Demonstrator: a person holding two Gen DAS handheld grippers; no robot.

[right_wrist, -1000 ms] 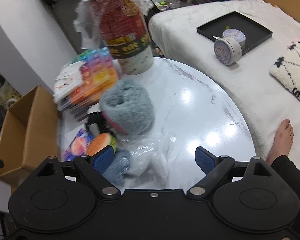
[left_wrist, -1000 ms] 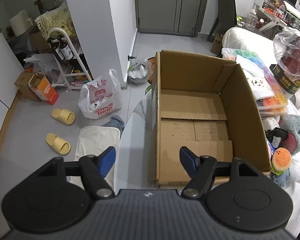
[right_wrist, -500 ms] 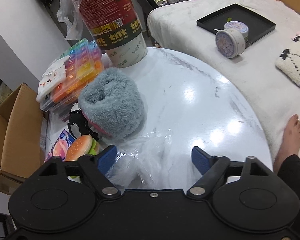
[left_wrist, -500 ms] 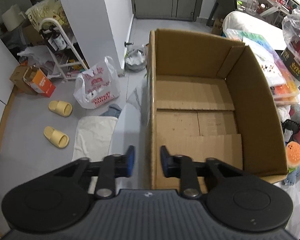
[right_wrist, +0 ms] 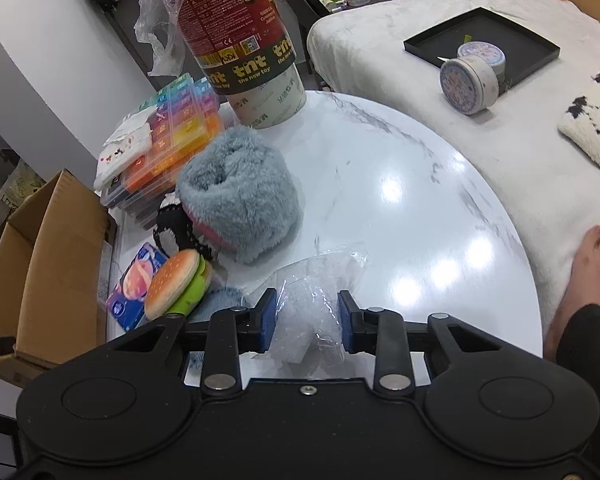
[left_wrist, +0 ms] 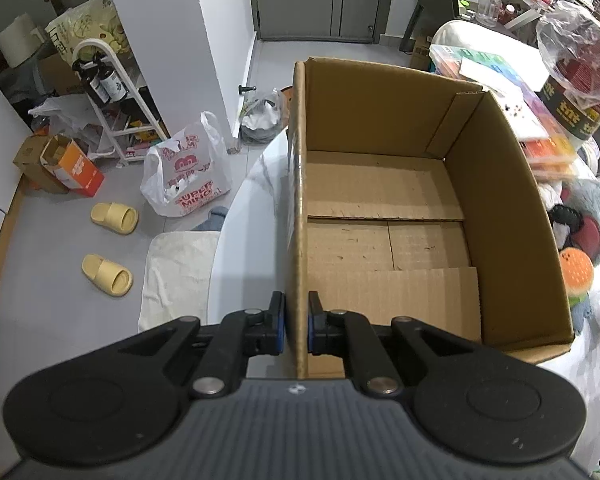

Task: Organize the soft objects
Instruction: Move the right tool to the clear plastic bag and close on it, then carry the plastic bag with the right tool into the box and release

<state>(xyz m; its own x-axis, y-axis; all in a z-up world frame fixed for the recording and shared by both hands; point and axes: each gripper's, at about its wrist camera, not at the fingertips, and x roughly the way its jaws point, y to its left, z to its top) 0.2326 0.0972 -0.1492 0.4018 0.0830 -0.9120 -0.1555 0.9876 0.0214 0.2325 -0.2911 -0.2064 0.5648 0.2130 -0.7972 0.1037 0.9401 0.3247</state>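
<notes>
Left gripper (left_wrist: 296,328) was clamped on the cardboard box (left_wrist: 500,216) wall, lower centre of frame. Right gripper (right_wrist: 306,320) jaws were closing w/ clear plastic bag (right_wrist: 312,304) between them, bottom centre; grey plush (right_wrist: 240,200) sat centre-left.

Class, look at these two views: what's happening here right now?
A person works with two tongs at a white table. The left tongs are clamped on the near wall of an empty cardboard box. The right tongs are closing around a clear plastic bag. A grey plush and a burger toy wait beside the box.
</notes>
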